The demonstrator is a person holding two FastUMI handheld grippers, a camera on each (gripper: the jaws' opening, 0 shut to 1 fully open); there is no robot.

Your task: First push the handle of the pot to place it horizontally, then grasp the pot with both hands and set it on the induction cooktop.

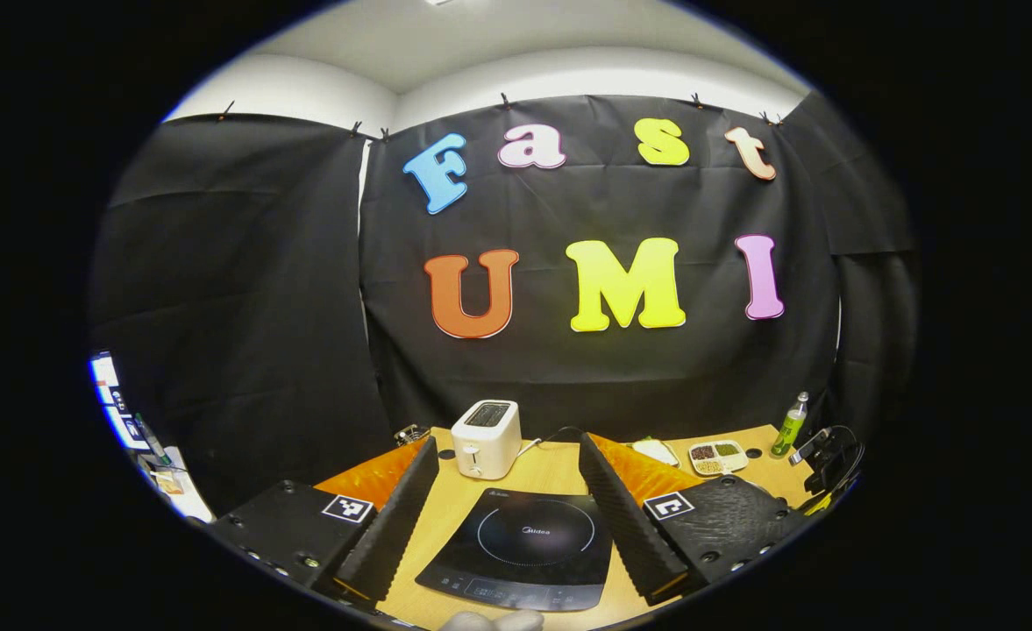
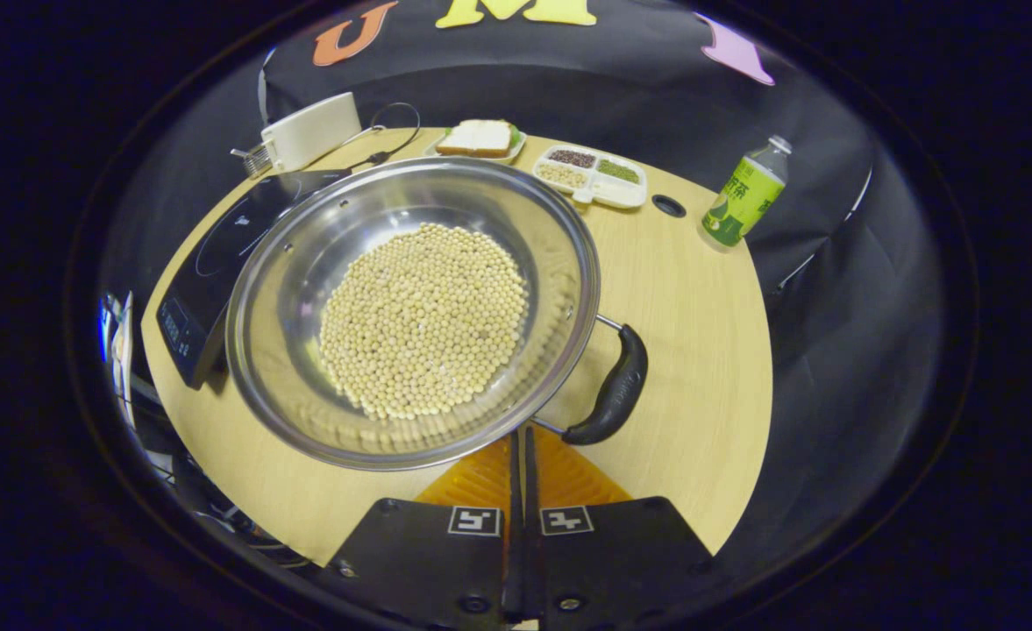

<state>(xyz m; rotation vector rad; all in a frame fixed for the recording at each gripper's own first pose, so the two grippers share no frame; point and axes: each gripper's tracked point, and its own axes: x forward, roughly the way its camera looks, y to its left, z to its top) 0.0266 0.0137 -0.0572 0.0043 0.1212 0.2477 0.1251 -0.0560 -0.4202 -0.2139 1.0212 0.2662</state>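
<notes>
Right gripper view: my right gripper (image 2: 520,438) has its fingers pressed together, tips at the near rim of the pot (image 2: 410,307), beside where the handle (image 2: 614,386) joins. I cannot tell whether they pinch the rim. The pot is a wide, shiny steel bowl holding a round bed of pale beans (image 2: 423,320), with a curved dark handle at its right side. It sits mid-table (image 2: 691,350), on smooth light wood, just right of the induction cooktop (image 2: 209,263).

The left gripper view shows me the cooktop's glossy black glass face (image 1: 520,548) near the front edge, framed by my left gripper (image 1: 507,499), its ridged fingers spread wide. A boxy white toaster (image 1: 486,436) stands behind it; a divided tray (image 1: 718,456) and green bottle (image 1: 789,424) sit toward the back right corner.
</notes>
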